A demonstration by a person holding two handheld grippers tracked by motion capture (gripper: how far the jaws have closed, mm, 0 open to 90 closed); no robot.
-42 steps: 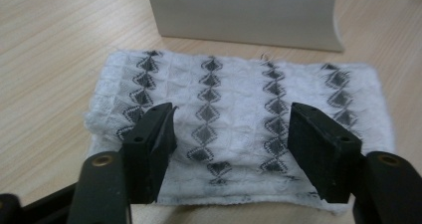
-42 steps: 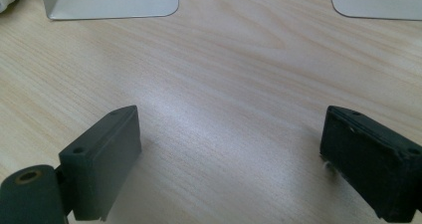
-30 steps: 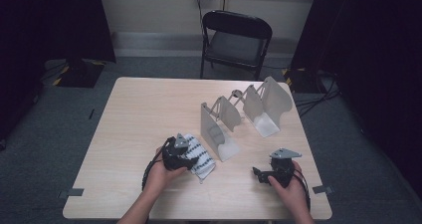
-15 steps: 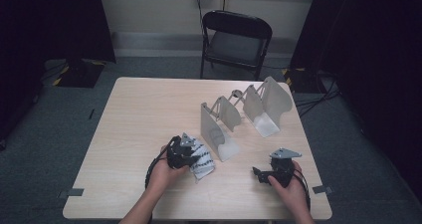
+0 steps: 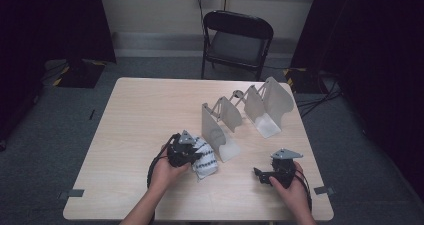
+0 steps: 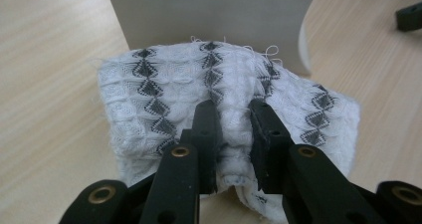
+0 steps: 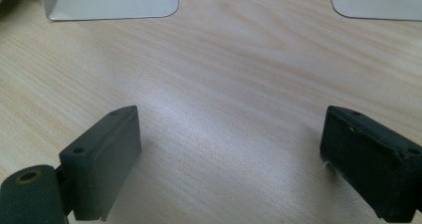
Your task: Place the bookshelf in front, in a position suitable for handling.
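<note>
Cloth [image 5: 206, 161], white with black diamonds, sits lower middle of the high view on the desk [image 5: 135, 120], right against the near white stand [image 5: 218, 130]. Left tool [image 6: 234, 129] has just clamped onto its bunched middle fold; right tool [image 7: 229, 149] is spread wide, well apart at lower right.

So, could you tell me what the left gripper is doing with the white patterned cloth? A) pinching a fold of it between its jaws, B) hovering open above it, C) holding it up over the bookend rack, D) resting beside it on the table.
A: in the left gripper view, the left gripper has closed on a raised fold of the cloth, which lies on the table.
</note>
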